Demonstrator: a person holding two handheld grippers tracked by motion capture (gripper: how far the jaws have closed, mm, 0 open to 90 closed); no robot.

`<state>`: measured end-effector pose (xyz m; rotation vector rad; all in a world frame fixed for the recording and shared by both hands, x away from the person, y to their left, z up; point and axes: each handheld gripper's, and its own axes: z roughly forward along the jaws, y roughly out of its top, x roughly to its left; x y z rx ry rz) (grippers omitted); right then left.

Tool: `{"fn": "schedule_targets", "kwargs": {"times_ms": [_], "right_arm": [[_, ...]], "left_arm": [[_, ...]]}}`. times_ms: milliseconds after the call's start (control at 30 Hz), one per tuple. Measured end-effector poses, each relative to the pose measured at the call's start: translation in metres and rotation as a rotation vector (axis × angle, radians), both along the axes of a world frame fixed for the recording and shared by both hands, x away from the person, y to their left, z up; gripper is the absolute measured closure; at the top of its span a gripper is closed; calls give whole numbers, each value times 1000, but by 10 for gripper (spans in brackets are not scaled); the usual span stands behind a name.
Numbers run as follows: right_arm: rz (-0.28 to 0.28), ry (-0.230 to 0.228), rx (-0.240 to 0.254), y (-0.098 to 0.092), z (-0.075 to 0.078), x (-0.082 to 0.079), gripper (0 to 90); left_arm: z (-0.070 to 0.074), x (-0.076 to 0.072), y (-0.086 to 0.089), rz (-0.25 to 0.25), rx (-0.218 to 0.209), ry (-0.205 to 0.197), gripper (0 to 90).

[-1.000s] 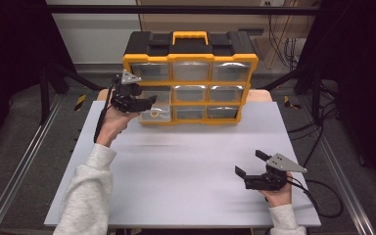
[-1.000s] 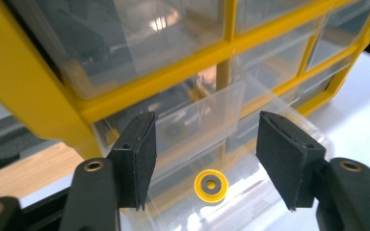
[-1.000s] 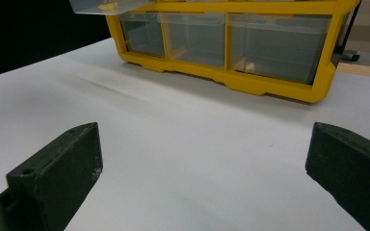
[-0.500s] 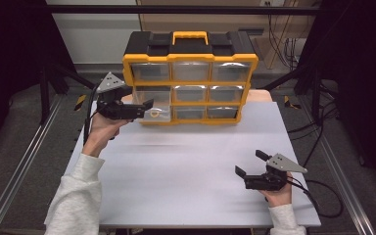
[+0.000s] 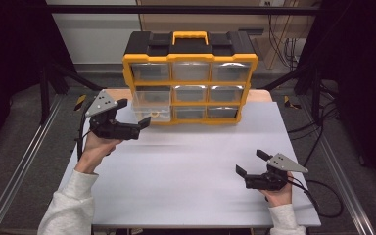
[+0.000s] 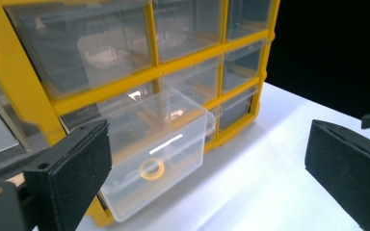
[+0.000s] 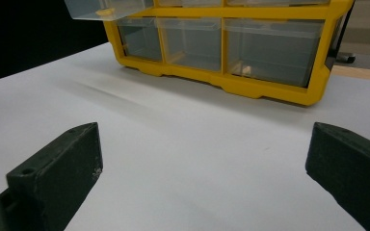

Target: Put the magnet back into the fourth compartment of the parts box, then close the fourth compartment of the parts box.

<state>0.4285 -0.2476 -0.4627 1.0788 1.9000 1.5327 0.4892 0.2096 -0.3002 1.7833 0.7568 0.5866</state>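
Nine clear drawers in three rows fill a yellow parts organizer [image 5: 190, 88] with a black lid and a yellow carry handle; it stands at the far edge of the white tabletop [image 5: 186, 181]. One drawer, the bottom-left drawer [image 5: 150, 113], is pulled partway out of the organizer's front, while the other eight sit flush. A small yellow ring [image 6: 152, 169] lies on the floor of the pulled-out drawer, near its front wall.

Left hand-held gripper [image 5: 142, 126]: held in the person's left hand just in front of the organizer's left end, level with the open drawer and pointing toward it. Its jaws have just been opening and now stand spread wide, with nothing between them; the drawer is released and the pads are clear of it. In the left gripper view the drawer's front wall lies close ahead, between the two black pads.

Right hand-held gripper [image 5: 248, 164]: held low over the tabletop well in front of the organizer's right end, its jaws likewise spread wide and empty. The right gripper view looks across bare tabletop to the organizer's bottom row, with the open drawer jutting out at the upper left.
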Motion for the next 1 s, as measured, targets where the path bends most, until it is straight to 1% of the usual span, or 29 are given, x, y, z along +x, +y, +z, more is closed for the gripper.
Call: {"fn": "schedule_targets", "kwargs": {"times_ms": [33,200,267,433,533,600,633,700,767,800,867,933,1000], "right_arm": [[1,-1,-1,0,0,0,0],[0,2,-3,0,0,0,0],[0,0,-5,0,0,0,0],[-1,-2,-3,0,0,0,0],[0,-3,1,0,0,0,0],[-3,-4,1,-1,1,0,0],[-4,-5,-2,-1,1,0,0],[-2,-7,-2,-1,1,0,0],[-3,-8,-2,-1,1,0,0],[-3,-5,-2,-1,1,0,0],[-3,-4,-3,-1,0,0,0],[-2,-2,-4,0,0,0,0],[-2,-1,-4,0,0,0,0]], "left_arm": [[-3,-3,1,-3,-11,-2,21],[-12,-10,5,-7,-12,0,20],[-16,-14,7,-12,-21,1,20],[-26,-19,8,-12,-14,4,28],[-32,-20,6,-14,-14,13,45],[-36,-20,5,-18,-11,14,75],[-38,-20,5,-4,-9,9,77],[-42,-20,4,-1,-17,13,109],[-45,-20,3,7,-5,16,145],[-47,-19,3,7,-9,21,163],[-51,-19,3,15,-5,29,221],[-55,-18,2,10,0,38,266],[-58,-16,0,17,5,50,336]]}}
